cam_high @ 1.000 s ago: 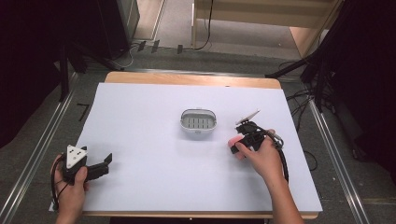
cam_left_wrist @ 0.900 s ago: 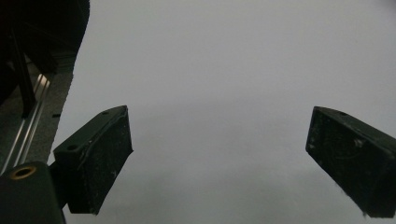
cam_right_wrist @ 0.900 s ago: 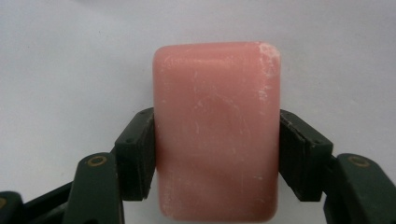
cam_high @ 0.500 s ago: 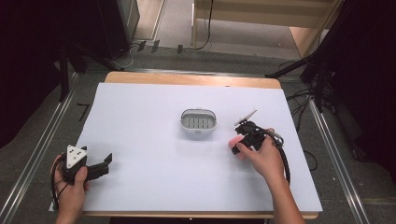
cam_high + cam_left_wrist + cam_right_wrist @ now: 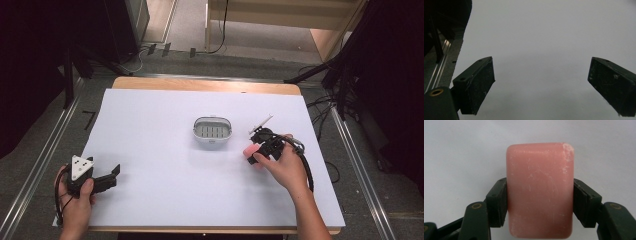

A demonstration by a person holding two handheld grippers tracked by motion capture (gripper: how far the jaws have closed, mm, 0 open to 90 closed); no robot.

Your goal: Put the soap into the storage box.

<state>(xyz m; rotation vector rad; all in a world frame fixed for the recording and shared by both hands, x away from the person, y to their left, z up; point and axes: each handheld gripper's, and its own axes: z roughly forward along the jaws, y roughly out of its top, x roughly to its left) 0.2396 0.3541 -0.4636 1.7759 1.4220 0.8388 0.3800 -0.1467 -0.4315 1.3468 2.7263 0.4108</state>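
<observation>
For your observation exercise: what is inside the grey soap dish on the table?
The soap dish holds just a slotted drain insert. The pink soap sits clamped in the right gripper beside it. Anything beneath the insert is hidden.

table: wooden table (image 5: 205,84), bare wood strip shows along the far edge
sheet: white sheet (image 5: 165,150) spread over nearly the whole tabletop, plain, unmarked
dish: small oval grey dish (image 5: 212,132) with a slotted insert, on the sheet a little right of centre, upright
floor: grey floor (image 5: 185,60) beyond the far edge, black cables lying on it
rails: metal rails (image 5: 42,165) on the floor along left and right sides of the table
furniture: light wooden furniture (image 5: 280,12) at the top, behind the table
surroundings: dark curtain-like areas (image 5: 30,60) at both sides, details too dark to tell
</observation>
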